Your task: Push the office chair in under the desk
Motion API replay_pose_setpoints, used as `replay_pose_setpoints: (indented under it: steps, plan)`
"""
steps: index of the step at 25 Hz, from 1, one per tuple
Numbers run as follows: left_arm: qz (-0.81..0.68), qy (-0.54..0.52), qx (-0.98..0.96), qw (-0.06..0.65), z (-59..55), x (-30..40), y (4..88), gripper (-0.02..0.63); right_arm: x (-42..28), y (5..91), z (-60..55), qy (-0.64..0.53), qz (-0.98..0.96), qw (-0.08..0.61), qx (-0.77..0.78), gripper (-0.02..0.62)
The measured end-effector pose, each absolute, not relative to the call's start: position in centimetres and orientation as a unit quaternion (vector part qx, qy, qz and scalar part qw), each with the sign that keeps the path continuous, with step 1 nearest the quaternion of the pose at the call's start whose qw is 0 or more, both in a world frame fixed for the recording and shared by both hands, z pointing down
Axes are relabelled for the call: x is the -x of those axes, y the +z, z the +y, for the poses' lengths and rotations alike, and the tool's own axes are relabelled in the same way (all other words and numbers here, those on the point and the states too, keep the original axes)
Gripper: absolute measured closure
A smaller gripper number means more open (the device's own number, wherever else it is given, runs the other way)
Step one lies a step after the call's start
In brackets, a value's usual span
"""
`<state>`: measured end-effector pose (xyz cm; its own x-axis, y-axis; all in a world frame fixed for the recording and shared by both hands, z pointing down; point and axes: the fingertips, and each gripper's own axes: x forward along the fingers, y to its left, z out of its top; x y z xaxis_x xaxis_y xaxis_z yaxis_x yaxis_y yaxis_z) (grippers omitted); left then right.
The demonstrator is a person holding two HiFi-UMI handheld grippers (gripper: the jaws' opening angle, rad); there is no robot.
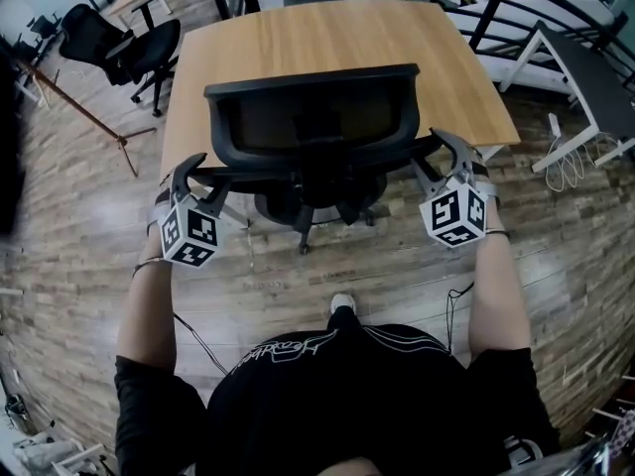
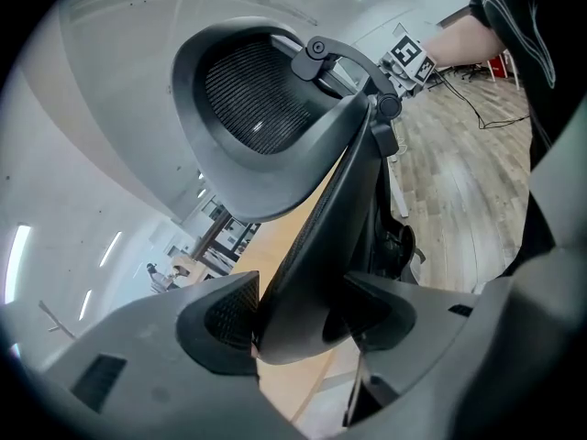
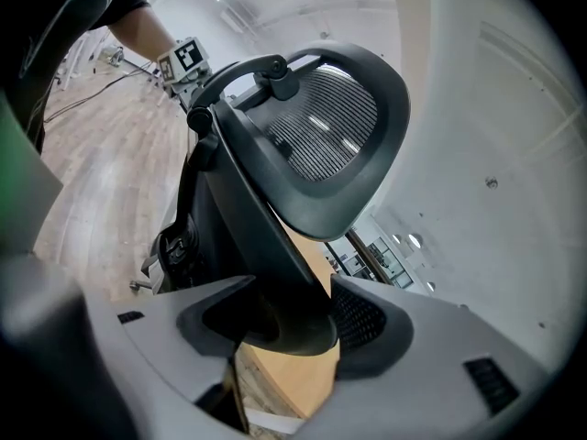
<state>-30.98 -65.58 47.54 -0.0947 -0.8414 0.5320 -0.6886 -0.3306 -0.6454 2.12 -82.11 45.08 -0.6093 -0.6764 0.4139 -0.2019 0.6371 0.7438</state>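
A black mesh-back office chair (image 1: 311, 117) stands with its seat tucked beneath the wooden desk (image 1: 327, 38), backrest toward me. My left gripper (image 1: 193, 170) clasps the left edge of the backrest frame, and my right gripper (image 1: 446, 149) clasps the right edge. In the left gripper view the chair's frame (image 2: 312, 236) fills the gap between the jaws of the left gripper (image 2: 303, 324). The right gripper view shows the same: the frame (image 3: 266, 236) sits wedged in the right gripper (image 3: 293, 324). The headrest (image 2: 257, 108) rises above.
A second black chair (image 1: 129, 48) stands at the far left beside a slanted tripod pole (image 1: 89, 117). A white table frame (image 1: 585, 87) and white cables (image 1: 571, 162) lie to the right. A thin cable (image 1: 193, 335) runs over the wood floor near my foot (image 1: 341, 303).
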Motion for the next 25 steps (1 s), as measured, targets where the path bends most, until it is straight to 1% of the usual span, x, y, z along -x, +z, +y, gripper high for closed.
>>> replay_pose_setpoints:
  steps: [6, 8, 10, 13, 15, 19, 22, 23, 25]
  plan:
    - [0.566, -0.458, 0.683, 0.061, -65.5, 30.5, 47.6, 0.35, -2.4, 45.1, -82.1, -0.328, -0.825, 0.369, -0.275, 0.333]
    - [0.57, -0.452, 0.683, 0.065, -65.2, 30.4, 47.3, 0.339, -2.9, 44.8, -82.0, -0.325, -0.816, 0.375, -0.295, 0.331]
    - [0.579, -0.443, 0.68, 0.08, -64.3, 30.1, 46.1, 0.322, -3.8, 44.0, -81.2, -0.319, -0.815, 0.367, -0.317, 0.325]
    - [0.598, -0.389, 0.696, 0.086, -61.4, 28.9, 42.7, 0.318, -5.3, 42.7, -78.5, -0.293, -0.827, 0.343, -0.336, 0.325]
    - [0.611, -0.328, 0.718, 0.064, -58.9, 27.8, 40.3, 0.319, -6.0, 42.2, -75.8, -0.262, -0.842, 0.329, -0.339, 0.325]
    - [0.609, -0.187, 0.771, -0.005, -54.0, 23.6, 37.0, 0.321, -6.0, 40.5, -68.8, -0.145, -0.893, 0.256, -0.339, 0.326]
    - [0.571, -0.103, 0.814, -0.034, -50.7, 19.4, 35.7, 0.322, -5.4, 39.6, -62.8, -0.058, -0.923, 0.198, -0.325, 0.327]
    - [0.558, -0.082, 0.825, -0.042, -49.7, 18.1, 35.6, 0.331, -5.0, 39.2, -60.7, -0.033, -0.933, 0.176, -0.313, 0.327]
    - [0.535, -0.052, 0.841, -0.057, -47.7, 15.6, 35.7, 0.389, -4.3, 38.3, -56.8, 0.009, -0.948, 0.135, -0.287, 0.327]
